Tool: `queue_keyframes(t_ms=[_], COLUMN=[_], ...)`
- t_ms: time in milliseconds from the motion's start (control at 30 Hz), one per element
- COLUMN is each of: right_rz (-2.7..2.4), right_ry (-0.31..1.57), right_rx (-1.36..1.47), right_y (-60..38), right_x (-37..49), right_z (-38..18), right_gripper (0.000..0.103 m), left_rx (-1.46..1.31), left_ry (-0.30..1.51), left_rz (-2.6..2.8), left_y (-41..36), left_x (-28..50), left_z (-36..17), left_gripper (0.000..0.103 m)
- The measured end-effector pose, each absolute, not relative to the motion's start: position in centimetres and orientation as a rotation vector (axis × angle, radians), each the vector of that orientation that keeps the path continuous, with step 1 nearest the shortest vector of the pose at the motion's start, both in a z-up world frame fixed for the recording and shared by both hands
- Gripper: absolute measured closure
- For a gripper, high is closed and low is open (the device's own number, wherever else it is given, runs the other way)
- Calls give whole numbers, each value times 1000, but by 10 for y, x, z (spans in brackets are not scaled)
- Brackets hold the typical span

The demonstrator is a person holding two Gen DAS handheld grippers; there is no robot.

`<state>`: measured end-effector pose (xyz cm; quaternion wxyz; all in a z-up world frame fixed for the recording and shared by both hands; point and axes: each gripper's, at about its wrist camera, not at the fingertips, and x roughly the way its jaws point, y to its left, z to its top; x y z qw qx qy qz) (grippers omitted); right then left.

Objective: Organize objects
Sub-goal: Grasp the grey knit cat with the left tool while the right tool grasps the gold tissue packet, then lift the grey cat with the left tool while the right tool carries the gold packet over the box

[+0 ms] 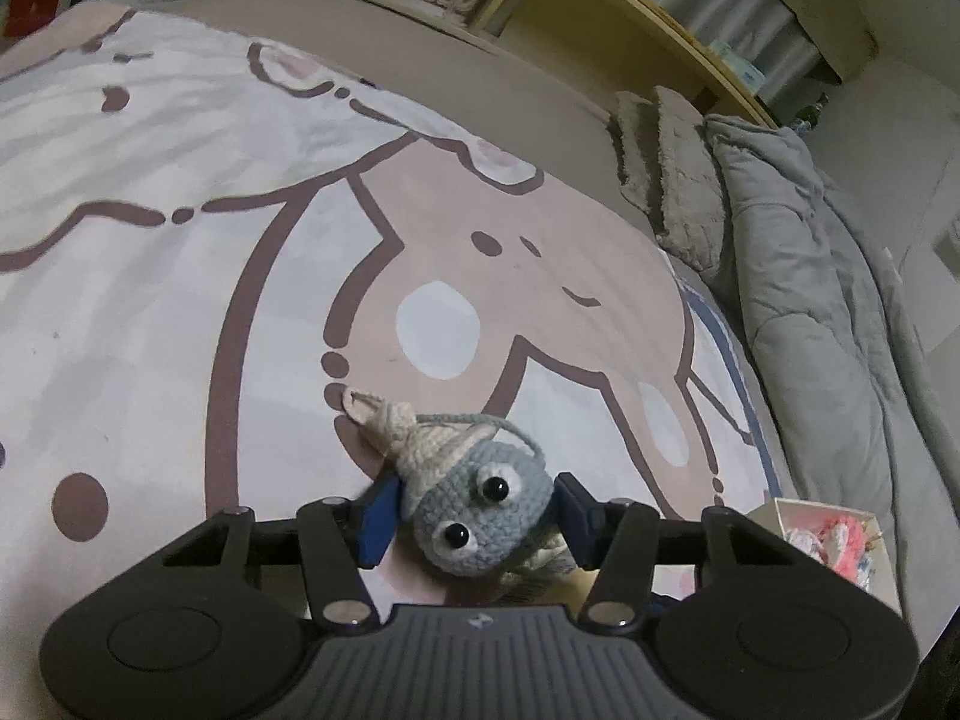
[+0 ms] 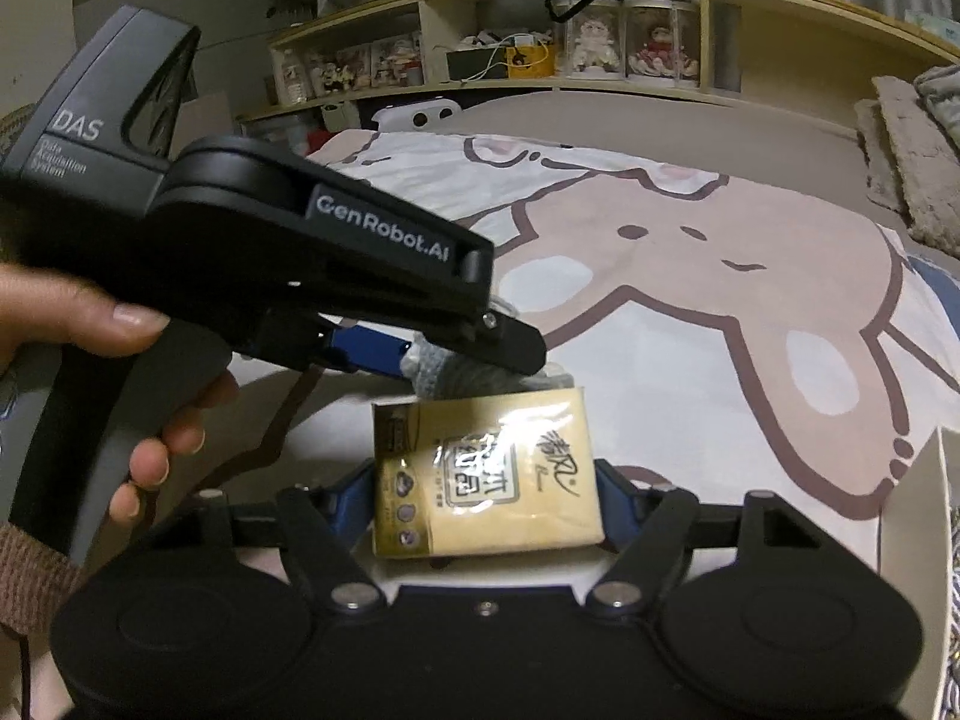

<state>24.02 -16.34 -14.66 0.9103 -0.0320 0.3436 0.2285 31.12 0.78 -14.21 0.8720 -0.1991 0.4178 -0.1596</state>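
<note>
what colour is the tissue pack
Yellow-gold tissue pack with dark lettering, clearest in the right wrist view.

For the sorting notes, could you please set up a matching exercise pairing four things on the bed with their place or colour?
Things:
1. crochet doll
2. tissue pack
3. white box
4. folded grey blanket

Descriptions:
A. yellow, between the right gripper's fingers
B. along the bed's far right side
C. grey-blue with a cream hat, between the left gripper's fingers
D. near right corner, holding pink items

Pairs: 1-C, 2-A, 3-D, 4-B
</note>
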Motion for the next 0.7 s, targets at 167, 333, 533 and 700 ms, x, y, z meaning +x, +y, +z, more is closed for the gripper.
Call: queue_keyframes(t_ms=[167,333,533,700], right_rz=[460,435,387,351], right_ry=[702,697,686,674], right_rx=[-46,-35,-21,8], right_y=[-170,-177,-192,-204], right_x=[234,221,204,189], right_z=[-134,-116,-92,-74], right_gripper=[29,29,29,29], left_rx=[-372,-343,-299,-254], left_ry=[859,827,790,760], left_rz=[-323,-306,-295,-281], left_y=[6,8,11,11], left_x=[303,290,269,248], left_z=[-131,-109,-77,-51], left_gripper=[48,48,48,48])
